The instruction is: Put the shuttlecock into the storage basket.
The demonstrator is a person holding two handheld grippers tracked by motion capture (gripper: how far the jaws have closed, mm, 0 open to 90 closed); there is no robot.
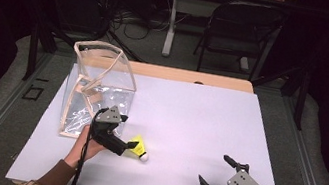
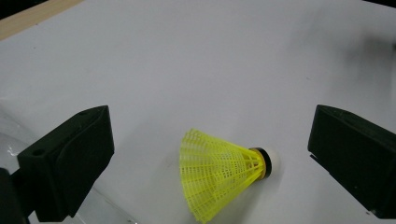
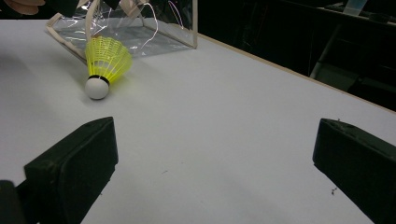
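A yellow plastic shuttlecock with a white cork tip lies on its side on the white table. My left gripper is right at it, open; in the left gripper view the shuttlecock lies between the two spread jaws of the gripper, touching neither. A clear plastic bag with beige trim stands open just behind the left hand. My right gripper stands open and holds nothing near the front right edge; in its view the shuttlecock and bag are farther off.
A bare wooden strip borders the table's far edge. Beyond it are a folding chair, a table leg and cables on the floor. Bare white surface stretches between the two grippers.
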